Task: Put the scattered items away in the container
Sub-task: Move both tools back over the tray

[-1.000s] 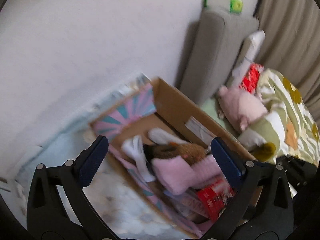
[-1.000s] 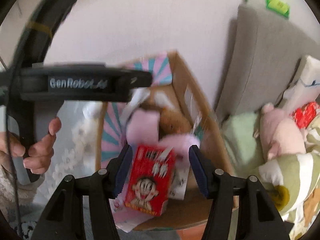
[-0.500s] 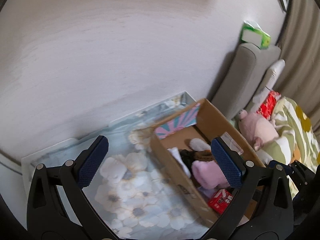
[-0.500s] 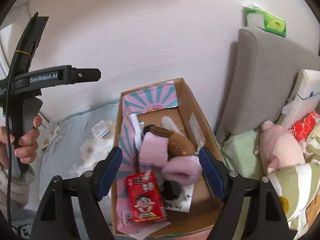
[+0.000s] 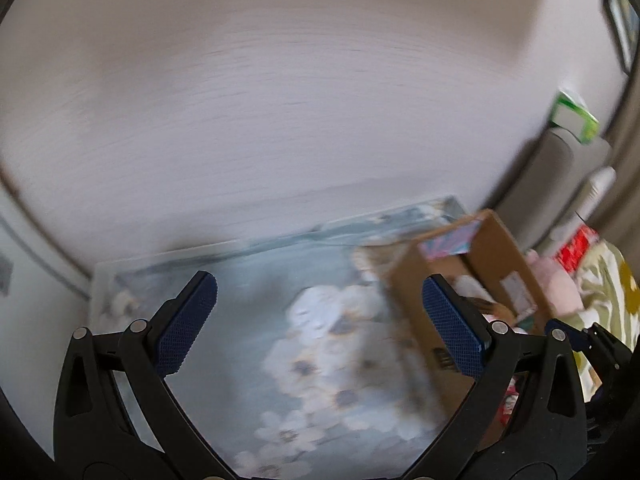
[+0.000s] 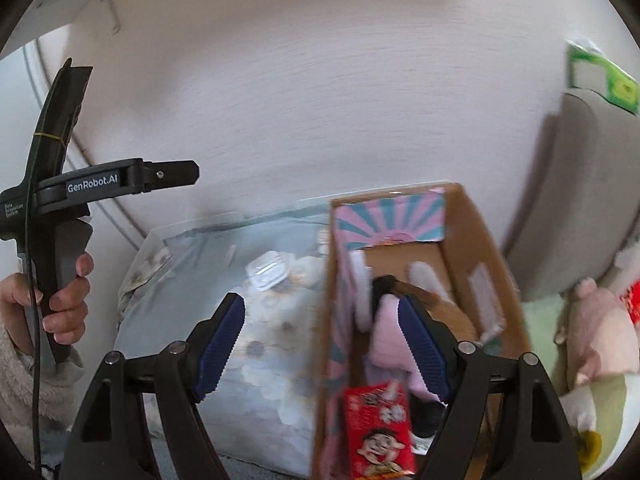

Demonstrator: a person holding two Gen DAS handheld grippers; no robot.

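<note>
1. The left hand-held gripper [image 5: 320, 320] has its blue pads spread wide with nothing between them, over the floral cloth [image 5: 320, 360] (this view is blurred).
2. The right hand-held gripper [image 6: 322, 344] is also spread apart and empty, straddling the near left wall of the cardboard box [image 6: 472, 232].
3. Inside the box lie a red snack packet [image 6: 378, 428] at the near end, a pink plush item [image 6: 390, 340] and a brown plush toy [image 6: 452, 312] behind it.
4. A small clear plastic item [image 6: 268, 272] rests on the cloth just left of the box, outside it.
5. Right of the box stand a grey cushion [image 6: 580, 208] and a pink pig plush [image 6: 600, 332].
</note>
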